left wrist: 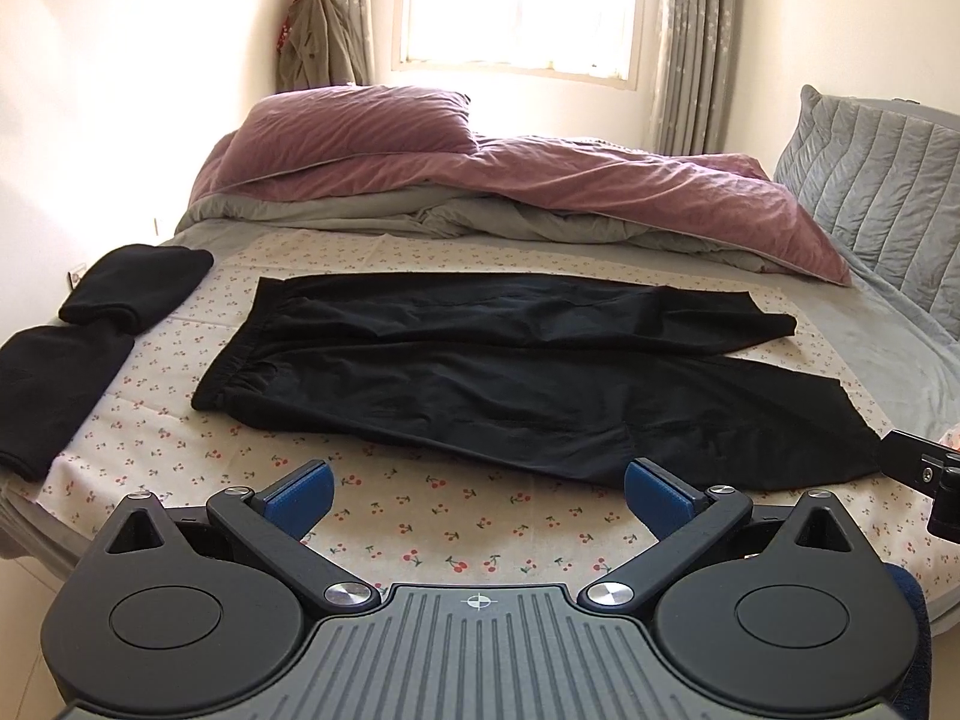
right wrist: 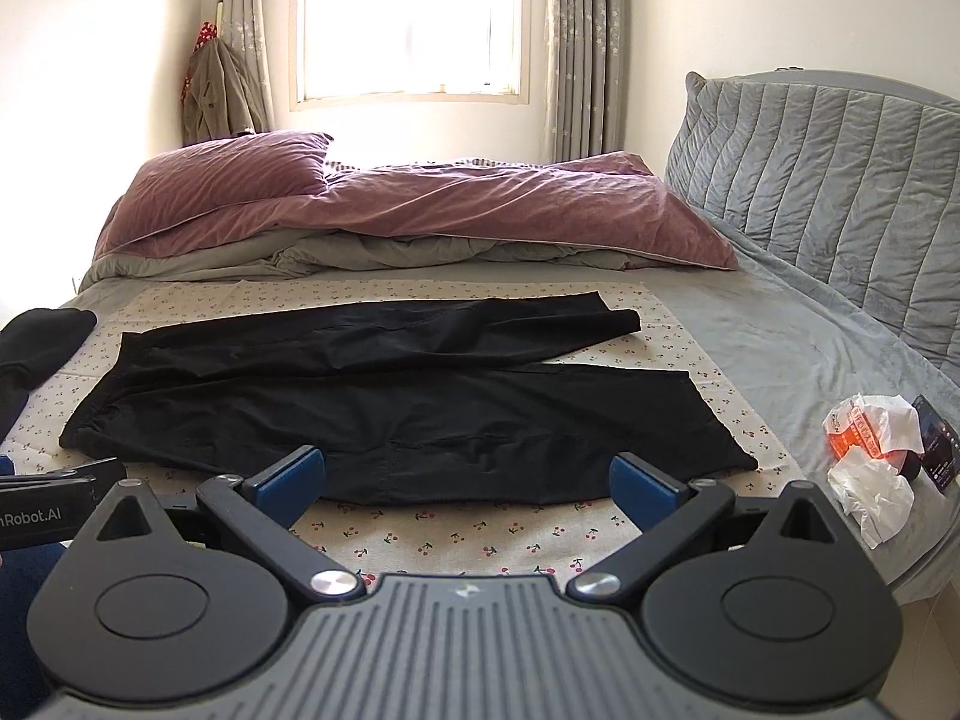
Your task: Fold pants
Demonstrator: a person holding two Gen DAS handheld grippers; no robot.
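Black pants (left wrist: 510, 372) lie flat across a cherry-print cloth (left wrist: 420, 534) on the bed, waistband at the left, both legs reaching right. They also show in the right wrist view (right wrist: 390, 408). My left gripper (left wrist: 477, 495) is open and empty, held just before the near edge of the pants. My right gripper (right wrist: 465, 483) is open and empty, over the near edge of the lower leg. The right gripper's body shows at the right edge of the left wrist view (left wrist: 924, 468), close to the near leg's cuff.
Two folded black garments (left wrist: 72, 348) lie at the left of the cloth. A purple duvet and pillow (left wrist: 480, 180) are heaped at the back. A grey padded headboard (right wrist: 840, 180) stands on the right. A crumpled plastic bag (right wrist: 870, 462) and a phone (right wrist: 939, 444) lie at right.
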